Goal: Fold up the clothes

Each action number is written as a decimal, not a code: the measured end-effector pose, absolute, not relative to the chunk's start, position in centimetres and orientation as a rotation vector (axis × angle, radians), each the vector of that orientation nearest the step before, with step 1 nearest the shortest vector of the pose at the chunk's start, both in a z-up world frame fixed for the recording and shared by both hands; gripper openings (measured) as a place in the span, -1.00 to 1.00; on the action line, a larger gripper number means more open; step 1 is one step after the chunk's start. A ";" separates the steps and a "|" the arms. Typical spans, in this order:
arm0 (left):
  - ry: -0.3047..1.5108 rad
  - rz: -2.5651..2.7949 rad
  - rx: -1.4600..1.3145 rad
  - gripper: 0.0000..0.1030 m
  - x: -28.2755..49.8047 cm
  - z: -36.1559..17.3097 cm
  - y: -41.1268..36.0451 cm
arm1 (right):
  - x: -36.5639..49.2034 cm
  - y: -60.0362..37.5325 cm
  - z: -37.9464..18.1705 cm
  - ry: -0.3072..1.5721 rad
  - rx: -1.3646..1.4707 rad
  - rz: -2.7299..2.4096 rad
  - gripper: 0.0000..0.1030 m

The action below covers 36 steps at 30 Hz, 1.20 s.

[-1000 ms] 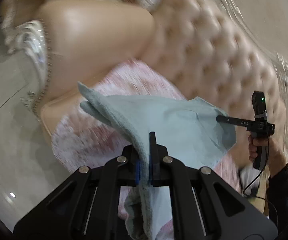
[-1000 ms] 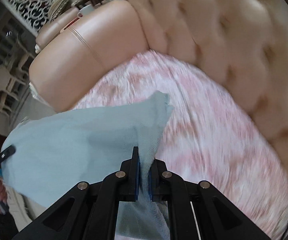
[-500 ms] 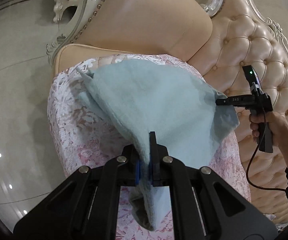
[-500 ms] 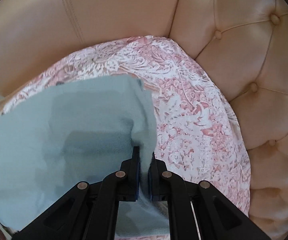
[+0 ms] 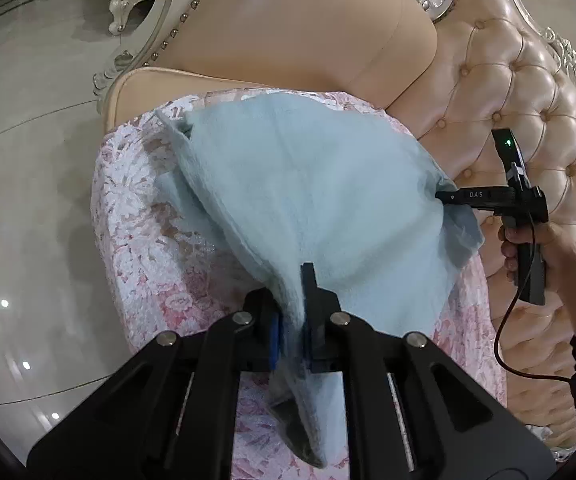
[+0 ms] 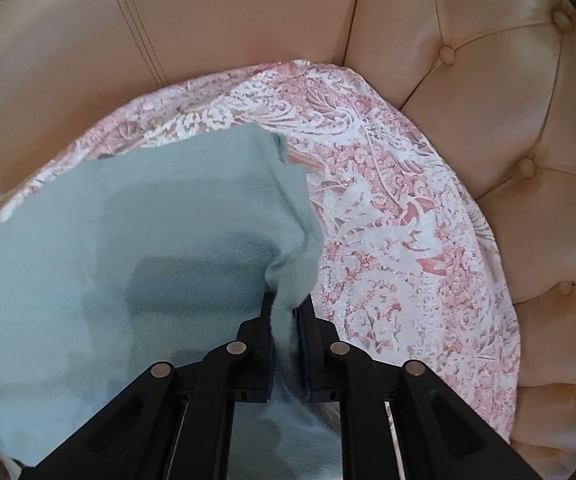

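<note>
Left wrist view alone shows the marble floor [image 5: 27, 200], then the left gripper [image 5: 292, 312] clamping a fold of the pale blue knitted garment [image 5: 308, 200], and the right gripper [image 5: 446, 197], lettered "DAS", biting its far corner. Right wrist view shows blue cloth gathered between the closed fingers [image 6: 308, 320], spread above the pink-and-white lace cover [image 6: 388, 200] on the tufted peach leather sofa [image 6: 508, 100].
</note>
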<state>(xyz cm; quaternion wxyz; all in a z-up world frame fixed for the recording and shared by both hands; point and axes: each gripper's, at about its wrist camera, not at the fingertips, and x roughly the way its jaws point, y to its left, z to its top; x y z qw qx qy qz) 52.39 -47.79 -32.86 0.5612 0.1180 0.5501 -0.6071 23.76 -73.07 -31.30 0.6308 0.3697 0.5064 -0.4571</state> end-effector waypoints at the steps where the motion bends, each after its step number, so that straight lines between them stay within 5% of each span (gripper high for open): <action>1: 1.306 -1.432 0.270 -0.45 52.6 -32.9 -47.7 | 22.9 -73.1 -31.1 1.113 0.889 -1.036 -0.69; 5: 1.305 -1.442 0.172 -0.12 55.4 -32.1 -46.7 | 19.4 -73.2 -29.6 0.933 1.014 -1.052 -0.13; 16: 1.236 -1.442 0.125 -0.10 60.8 -31.8 -49.6 | 22.1 -76.1 -31.0 0.955 0.928 -0.993 0.03; 21: 1.372 -1.448 0.195 -0.10 59.9 -33.5 -51.7 | 22.1 -76.6 -31.8 0.916 0.948 -0.980 0.03; 23: 1.435 -1.393 0.200 -0.12 60.0 -33.8 -51.4 | 22.3 -76.4 -31.7 0.918 0.922 -0.963 -0.29; 24: 1.455 -1.366 0.161 -0.11 60.5 -33.6 -50.9 | 22.5 -76.4 -31.7 0.930 0.907 -0.955 -0.29; 29: 1.688 -1.294 -0.038 -0.11 62.8 -34.9 -49.0 | 22.5 -76.6 -32.5 0.948 0.931 -0.982 -0.04; 34: 1.833 -1.278 -0.117 -0.12 62.9 -36.8 -49.8 | 22.1 -76.6 -32.9 0.908 0.949 -0.997 0.01; 35: 1.819 -1.286 -0.108 -0.16 63.0 -36.4 -50.1 | 22.1 -76.6 -32.9 0.903 0.950 -0.996 0.02; 36: 1.802 -1.295 -0.099 -0.64 63.1 -36.0 -50.3 | 22.1 -76.6 -32.9 0.900 0.949 -0.995 0.02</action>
